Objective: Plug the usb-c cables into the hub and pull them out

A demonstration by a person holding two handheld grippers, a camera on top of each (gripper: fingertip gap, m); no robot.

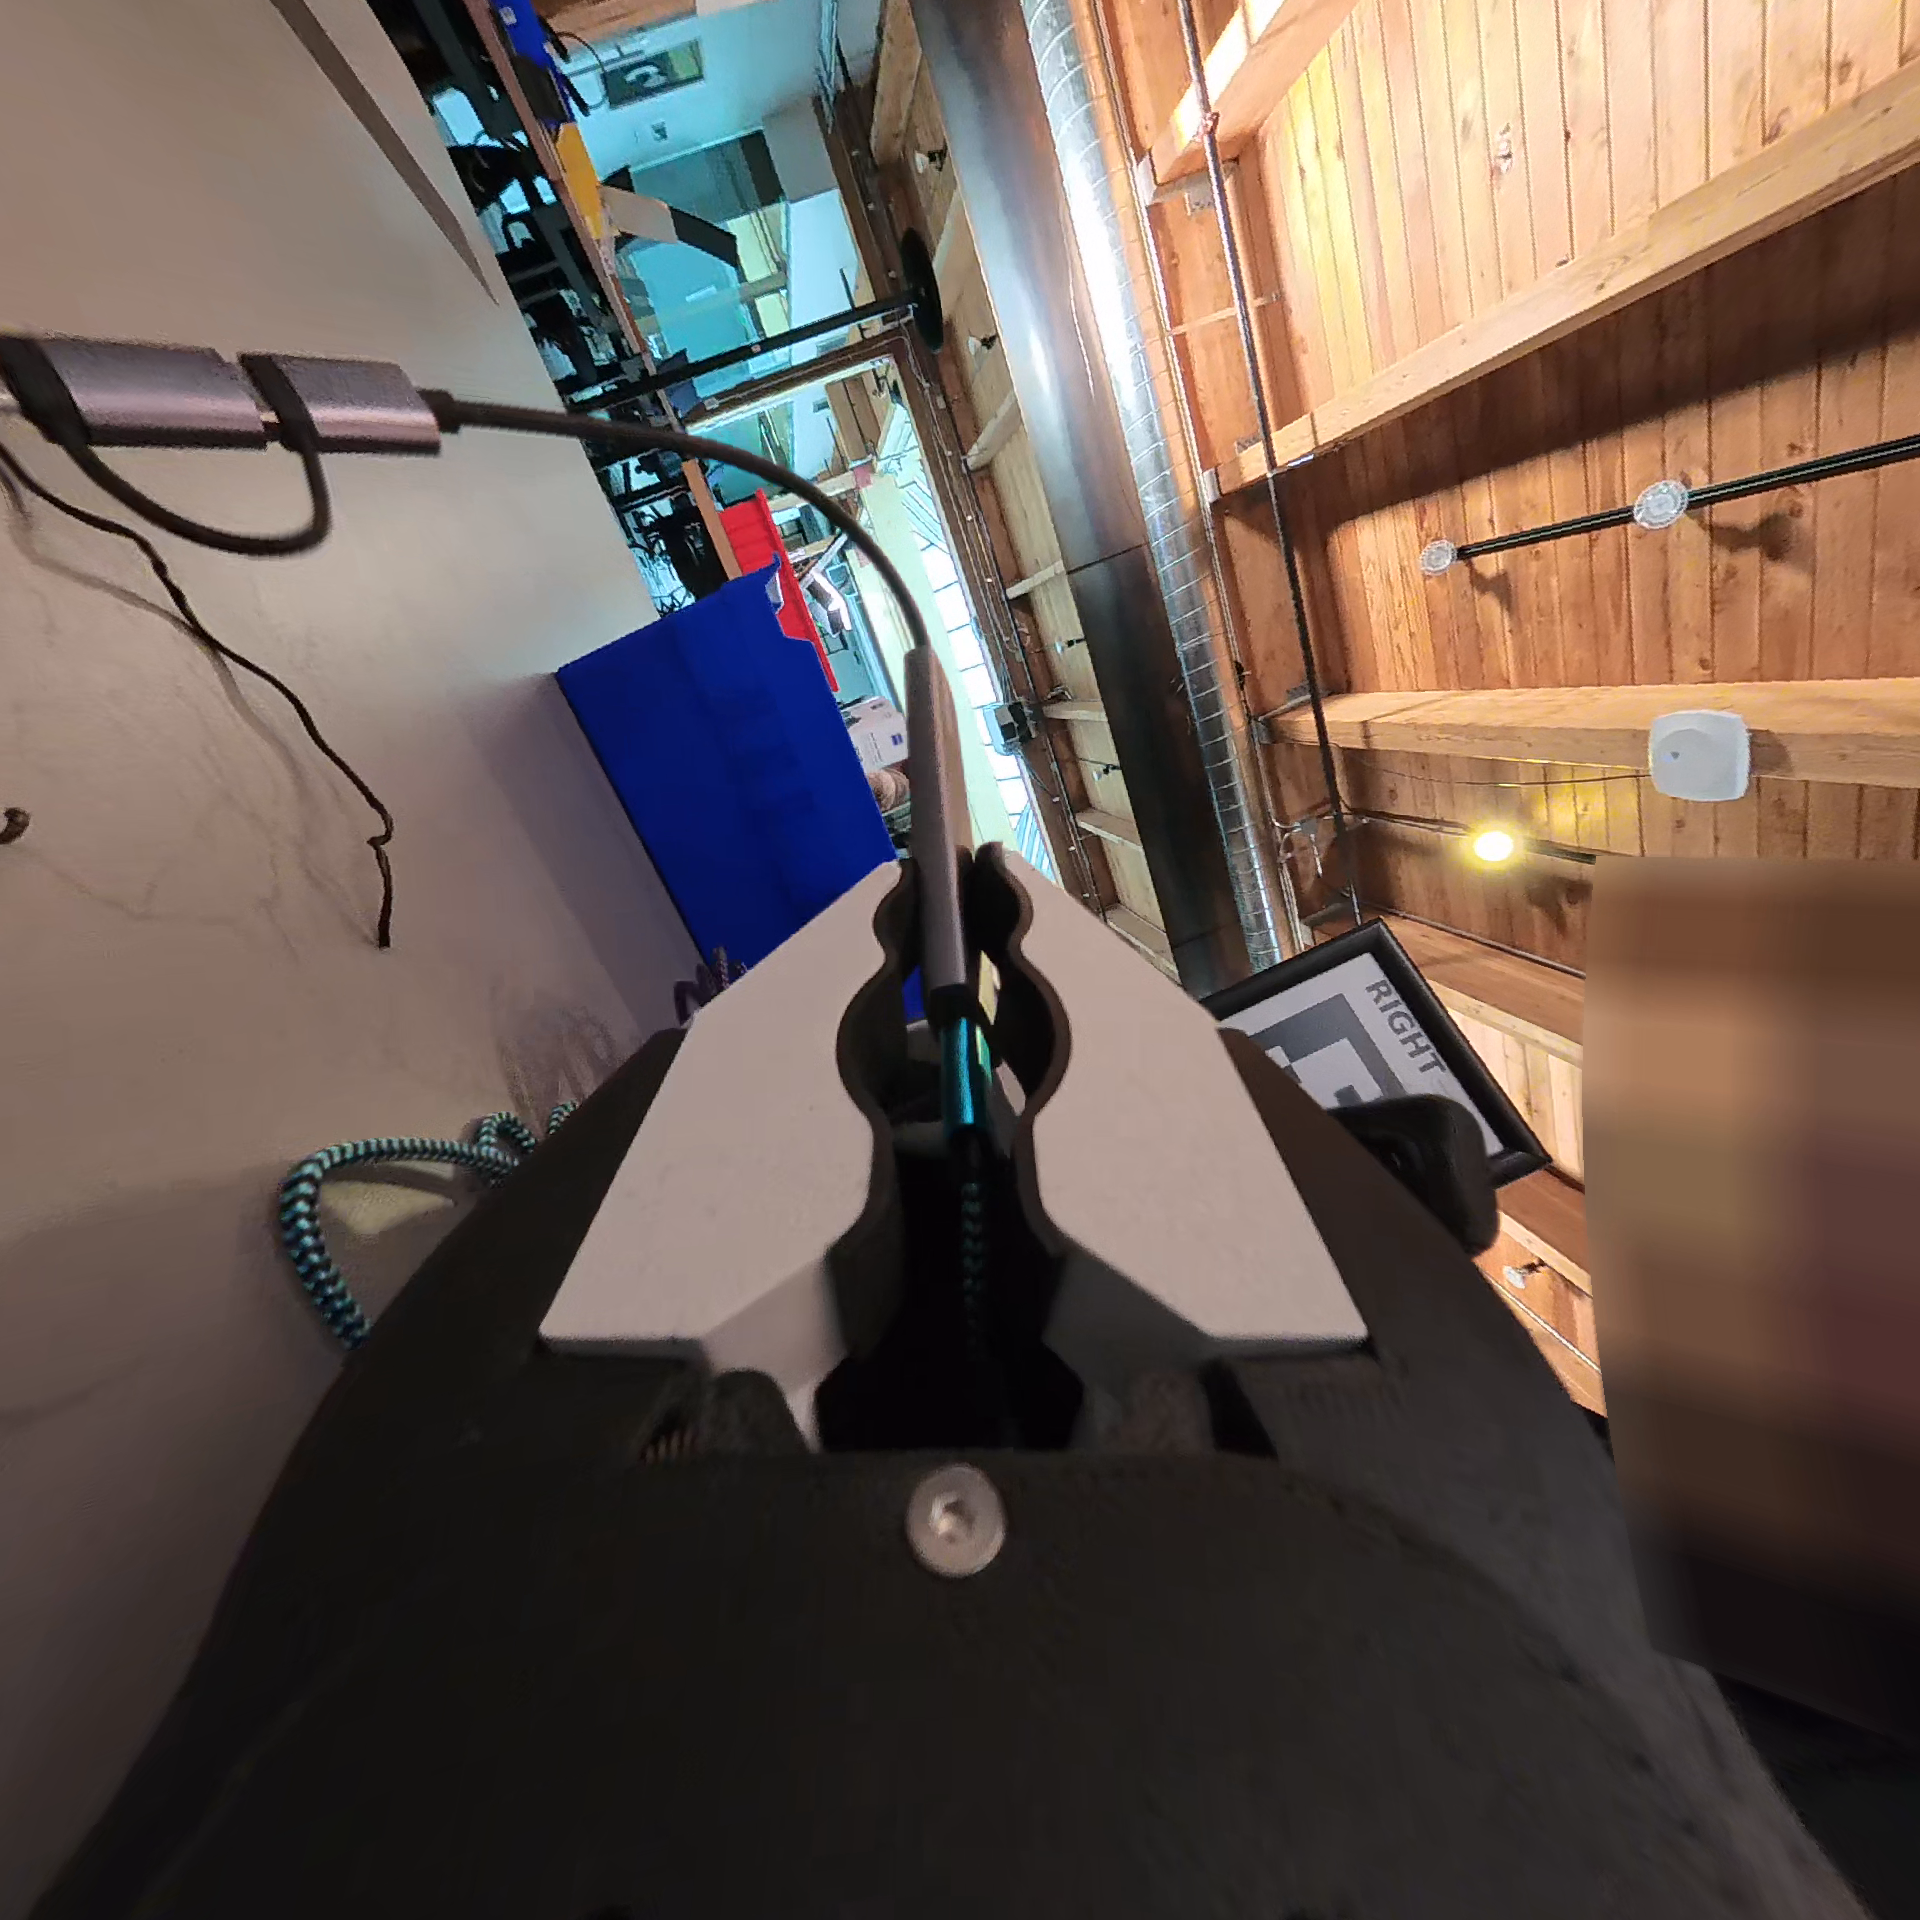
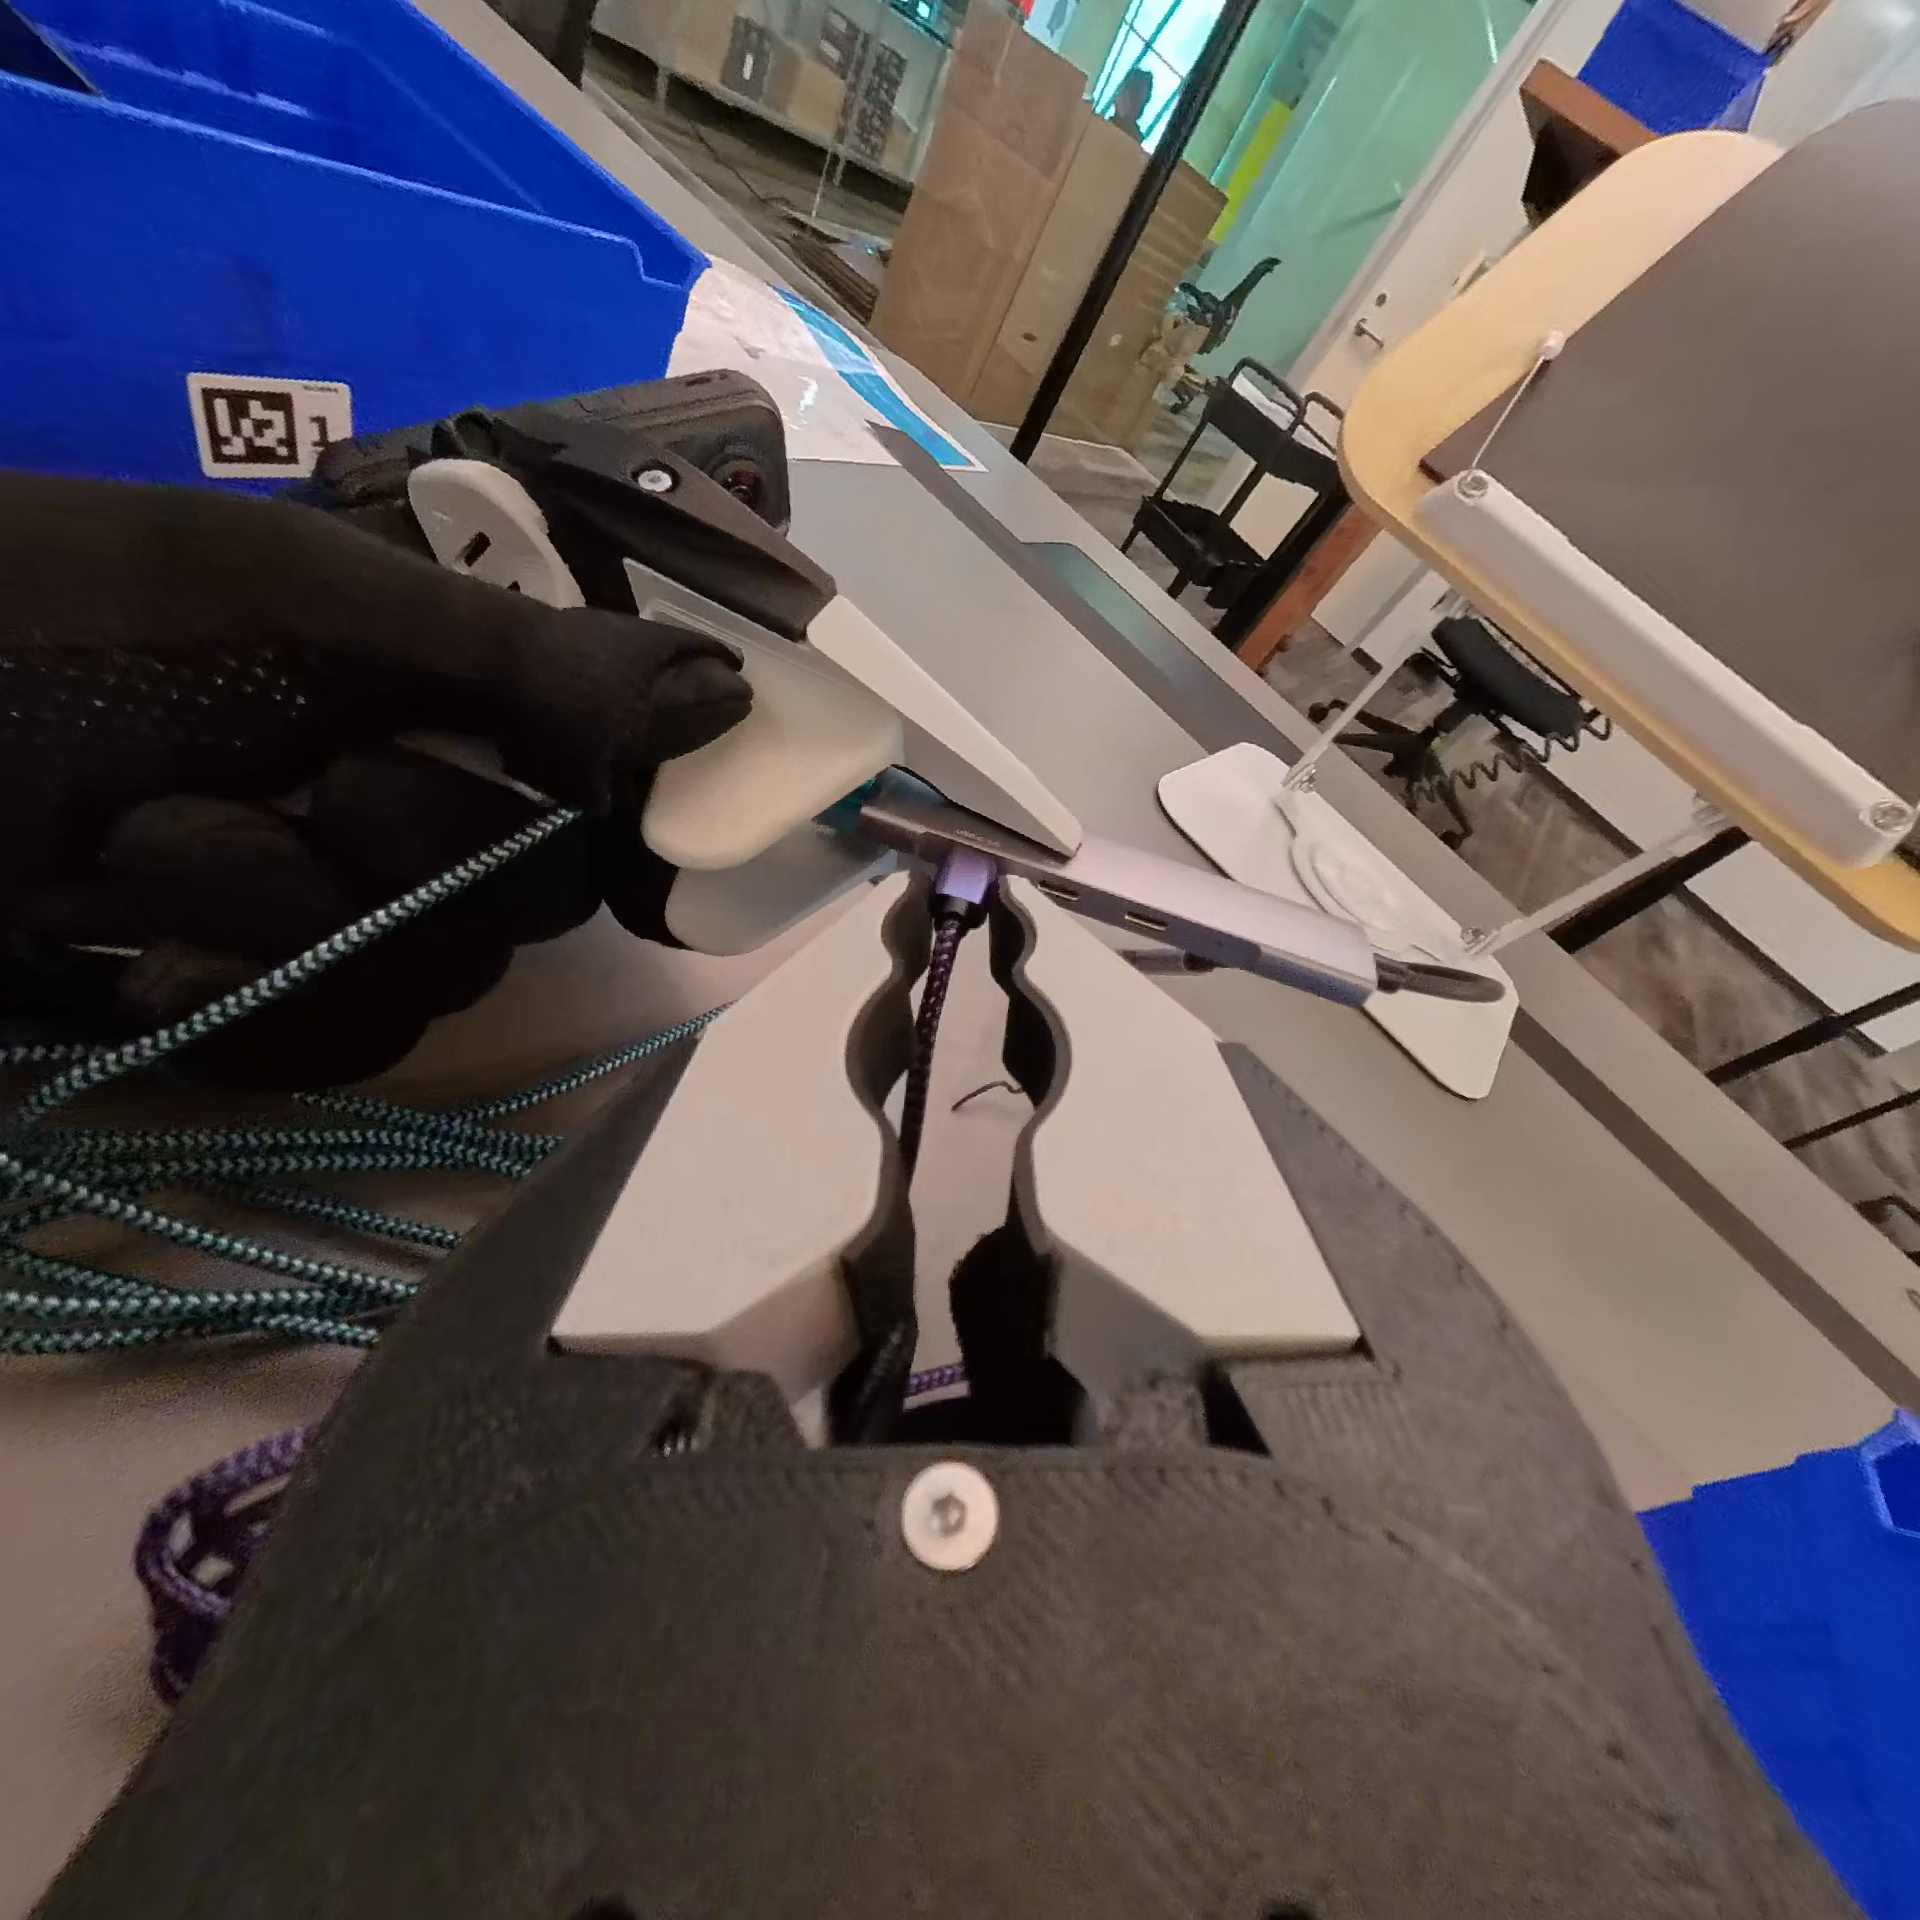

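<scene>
Hub [image 2: 1195, 899], a slim grey bar, hangs above the table [image 2: 1039, 644] at about 1 o'clock from the right gripper [image 2: 951, 925], its near end pinched flat between the left gripper's [image 1: 951, 883] pale fingers [image 2: 914, 727]. In the left wrist view the hub [image 1: 940, 821] shows edge-on, running up toward 12 o'clock, with a teal cable [image 1: 961, 1091] already seated in its near end and a tail lead [image 1: 727, 457] arcing to 10 o'clock toward an adapter [image 1: 229, 400]. The right gripper's jaws stand narrowly parted around a purple cable [image 2: 925, 1039]; whether they truly clamp it I cannot tell. Its plug [image 2: 961, 878] sits at the hub's side face, just under the left finger. My worry: the hub is held only by one end, so a push or pull off the port's axis could twist it in the grip or let it slip, and a skewed plug could jam or strain the port. The teal coils [image 2: 208, 1164] at 9 o'clock could also snag a moving hand [image 2: 312, 748]. How deep the plug sits is hidden by the finger above it, and the purple cable's slack [image 2: 197, 1538] runs out of sight beneath the gripper body.
</scene>
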